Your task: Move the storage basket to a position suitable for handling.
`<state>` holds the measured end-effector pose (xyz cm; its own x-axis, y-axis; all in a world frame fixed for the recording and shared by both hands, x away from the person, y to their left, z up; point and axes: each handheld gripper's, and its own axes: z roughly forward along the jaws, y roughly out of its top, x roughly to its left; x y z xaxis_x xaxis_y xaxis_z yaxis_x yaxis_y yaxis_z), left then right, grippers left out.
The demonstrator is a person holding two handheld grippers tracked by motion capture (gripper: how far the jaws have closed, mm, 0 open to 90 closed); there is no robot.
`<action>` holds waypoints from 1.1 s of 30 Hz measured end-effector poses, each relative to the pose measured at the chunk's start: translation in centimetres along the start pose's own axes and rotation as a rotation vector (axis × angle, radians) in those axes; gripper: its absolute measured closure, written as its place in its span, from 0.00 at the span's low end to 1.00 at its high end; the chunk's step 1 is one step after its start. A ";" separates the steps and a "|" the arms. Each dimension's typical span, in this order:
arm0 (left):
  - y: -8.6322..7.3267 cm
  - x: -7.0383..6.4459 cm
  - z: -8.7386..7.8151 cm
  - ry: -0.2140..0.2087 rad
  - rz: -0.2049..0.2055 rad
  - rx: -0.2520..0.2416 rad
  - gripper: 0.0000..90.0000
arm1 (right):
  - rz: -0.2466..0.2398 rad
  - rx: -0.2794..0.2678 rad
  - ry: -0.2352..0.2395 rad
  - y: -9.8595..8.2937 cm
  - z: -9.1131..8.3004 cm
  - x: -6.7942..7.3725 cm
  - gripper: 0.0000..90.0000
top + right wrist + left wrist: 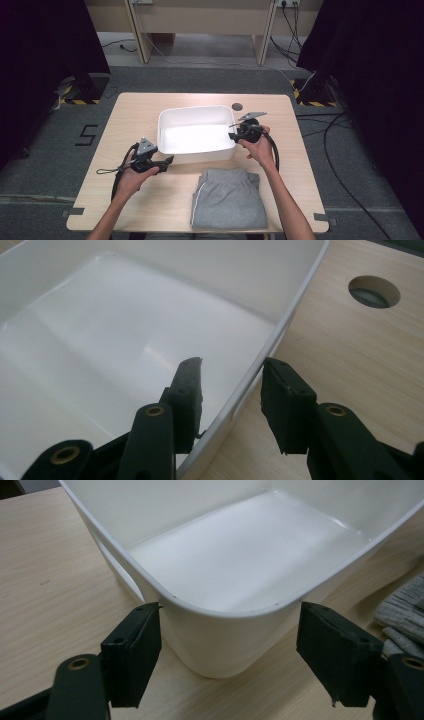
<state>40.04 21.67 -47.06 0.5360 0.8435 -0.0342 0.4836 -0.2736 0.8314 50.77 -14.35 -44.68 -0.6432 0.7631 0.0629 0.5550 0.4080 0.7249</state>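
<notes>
— What's on the left?
— The left gripper (167, 161), fingers (132, 655) spread wide, sits just off the near left corner of the empty white rectangular plastic tub (170, 120) at mid-worktop (125, 107).
— And rightward?
— Folded grey sweatpants (227, 197) lie near the front edge. The right gripper (233, 131) straddles the tub's right wall, fingers (186, 390) parted, one inside, one outside.

lab | black curtains (45, 40) | hazard-taped stands (80, 92) | floor cables (345, 145) | grey carpet (40, 165)
</notes>
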 end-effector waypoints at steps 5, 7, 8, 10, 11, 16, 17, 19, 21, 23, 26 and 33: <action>0.4 -0.7 0.8 -0.007 0.013 -0.001 0.30 | 0.001 -0.008 -0.015 -0.6 -0.6 -0.9 0.68; 0.5 -1.0 1.0 -0.012 0.018 -0.001 0.31 | 0.003 -0.014 -0.023 -1.0 -1.0 -1.1 0.68; 0.6 -1.1 1.1 -0.014 0.018 -0.002 0.32 | 0.004 -0.018 -0.023 -1.2 -1.1 -1.2 0.68; 0.7 -1.4 1.3 -0.023 0.021 -0.001 0.32 | 0.017 -0.029 -0.022 -1.7 -1.5 -1.4 0.68; 0.7 -1.5 1.4 -0.027 0.023 -0.001 0.32 | 0.020 -0.032 -0.025 -1.8 -1.7 -1.4 0.68; 0.8 -2.1 1.6 -0.045 0.029 -0.001 0.33 | 0.002 -0.029 -0.057 -2.7 -2.7 -1.3 0.67; 0.9 -2.1 1.7 -0.049 0.029 -0.002 0.33 | 0.007 -0.024 -0.062 -2.9 -3.0 -1.1 0.67; 0.9 -2.2 1.7 -0.051 0.031 -0.002 0.33 | 0.006 -0.027 -0.069 -3.3 -3.4 -1.1 0.66; 0.9 -2.3 1.8 -0.055 0.027 -0.005 0.33 | 0.013 -0.035 -0.074 -3.7 -3.7 -0.8 0.65; 0.9 -2.3 1.8 -0.057 0.022 -0.007 0.33 | 0.016 -0.039 -0.077 -3.8 -3.8 -0.7 0.64; 1.0 -2.4 1.8 -0.061 0.022 -0.010 0.34 | 0.002 -0.042 -0.095 -4.4 -4.4 -0.1 0.61; 1.1 -3.0 2.0 -0.074 0.026 -0.012 0.34 | 0.016 -0.059 -0.097 -5.3 -5.2 -0.2 0.60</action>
<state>40.31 17.89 -47.09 0.5981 0.7996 -0.0536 0.4609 -0.2885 0.8392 45.16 -19.26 -44.96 -0.5790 0.8152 0.0101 0.5309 0.3676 0.7636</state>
